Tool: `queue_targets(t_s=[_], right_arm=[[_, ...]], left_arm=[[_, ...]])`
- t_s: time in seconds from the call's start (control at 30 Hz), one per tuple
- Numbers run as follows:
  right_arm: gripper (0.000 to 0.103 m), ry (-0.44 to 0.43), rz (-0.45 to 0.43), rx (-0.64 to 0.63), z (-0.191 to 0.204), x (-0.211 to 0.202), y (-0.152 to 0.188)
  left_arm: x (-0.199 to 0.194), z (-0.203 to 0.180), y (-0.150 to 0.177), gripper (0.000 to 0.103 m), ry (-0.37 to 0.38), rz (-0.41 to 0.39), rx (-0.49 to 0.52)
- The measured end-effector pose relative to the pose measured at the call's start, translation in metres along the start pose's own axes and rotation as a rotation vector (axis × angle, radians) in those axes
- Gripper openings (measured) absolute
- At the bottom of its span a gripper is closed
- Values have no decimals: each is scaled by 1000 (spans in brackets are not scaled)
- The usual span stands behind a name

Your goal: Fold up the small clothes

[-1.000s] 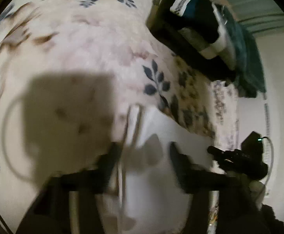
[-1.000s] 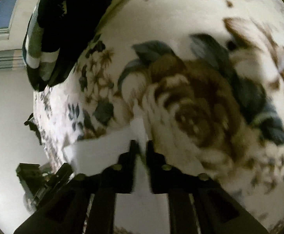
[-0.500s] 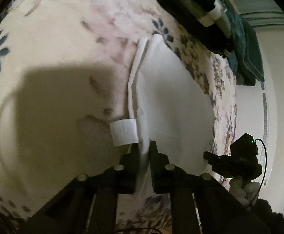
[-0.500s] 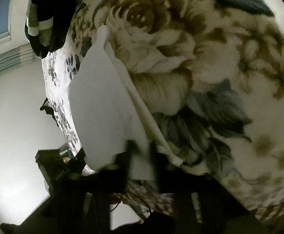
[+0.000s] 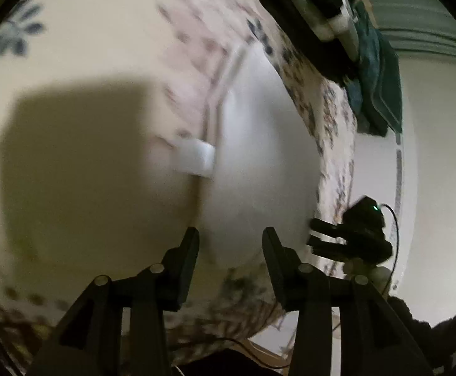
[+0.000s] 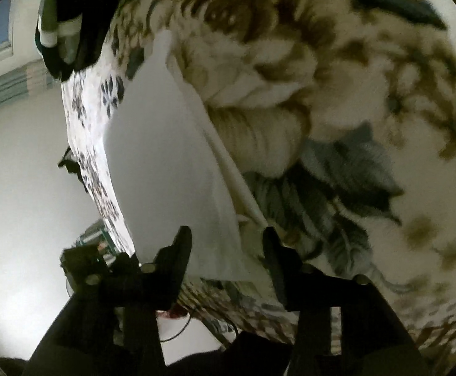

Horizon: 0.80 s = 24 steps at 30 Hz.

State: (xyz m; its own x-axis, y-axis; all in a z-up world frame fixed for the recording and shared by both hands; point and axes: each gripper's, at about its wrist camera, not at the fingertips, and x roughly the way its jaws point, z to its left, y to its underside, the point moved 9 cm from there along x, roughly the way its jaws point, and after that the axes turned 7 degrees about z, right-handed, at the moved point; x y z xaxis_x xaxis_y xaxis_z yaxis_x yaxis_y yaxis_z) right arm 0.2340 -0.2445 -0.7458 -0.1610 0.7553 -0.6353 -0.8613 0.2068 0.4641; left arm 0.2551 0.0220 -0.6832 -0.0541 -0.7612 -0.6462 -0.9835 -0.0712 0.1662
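Observation:
A small white garment [image 5: 259, 156] lies flat on a floral blanket [image 5: 87, 62], with a white tag [image 5: 196, 156] sticking out of its left edge. My left gripper [image 5: 230, 238] hovers at the garment's near edge, its jaws opening and the pads clear of the cloth. In the right wrist view the same white garment [image 6: 165, 156] lies along the bed's near edge. My right gripper [image 6: 226, 238] stands over its near corner, jaws opening, cloth between the fingers but not pinched. The right gripper [image 5: 350, 238] also shows in the left wrist view, at the garment's right corner.
A pile of dark and striped clothes [image 5: 337, 15] lies at the far end of the bed, seen again as dark clothes [image 6: 68, 22] in the right wrist view. The blanket's edge [image 5: 337, 172] drops off to a pale floor on the right. A large shadow covers the blanket on the left.
Both grippers pulled the white garment's edge toward the near side of the bed while shut on it, then let go; their jaws now stand apart and the garment lies flat.

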Motion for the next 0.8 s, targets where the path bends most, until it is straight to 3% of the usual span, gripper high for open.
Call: queue_targets(t_s=[0.07, 0.1, 0.13, 0.27, 0.3, 0.33, 0.37, 0.4, 0.43, 0.47, 0.57, 0.7, 0.8], right_arm=[[46, 12, -3, -6, 0, 4, 2], [23, 22, -26, -7, -1, 3, 2], [7, 20, -34, 3, -3, 2, 2], [7, 41, -30, -4, -8, -1, 0], [9, 20, -13, 1, -8, -1, -1], [19, -3, 1, 14, -10, -1, -2], [28, -29, 0, 26, -12, -4, -5], [51, -57, -27, 31, -14, -10, -10], [64, -78, -48, 28, -17, -15, -15], [65, -128, -53, 20, -17, -17, -22], [65, -241, -3, 8, -15, -5, -35], [65, -310, 63, -56, -3, 17, -47], [64, -327, 95, -92, 7, 25, -48]], left_arm=[[8, -4, 4, 35, -44, -2, 26], [9, -2, 6, 15, -74, -9, 38], [11, 2, 8, 7, -98, 1, 39], [0, 13, 8, 7, -100, -10, 14], [-3, 16, 7, 8, -106, -1, 12], [-4, 20, 6, 9, -101, 17, 2], [-8, 25, 5, 20, -98, 27, -7], [-11, 29, 2, 40, -105, 22, -12], [-15, 30, -3, 47, -92, 0, -17], [-17, 29, -9, 56, -55, -24, -23], [-6, 19, -31, 56, 43, -55, -35], [29, -1, -57, 56, 124, -43, -11], [52, -12, -68, 56, 144, -21, 6]])
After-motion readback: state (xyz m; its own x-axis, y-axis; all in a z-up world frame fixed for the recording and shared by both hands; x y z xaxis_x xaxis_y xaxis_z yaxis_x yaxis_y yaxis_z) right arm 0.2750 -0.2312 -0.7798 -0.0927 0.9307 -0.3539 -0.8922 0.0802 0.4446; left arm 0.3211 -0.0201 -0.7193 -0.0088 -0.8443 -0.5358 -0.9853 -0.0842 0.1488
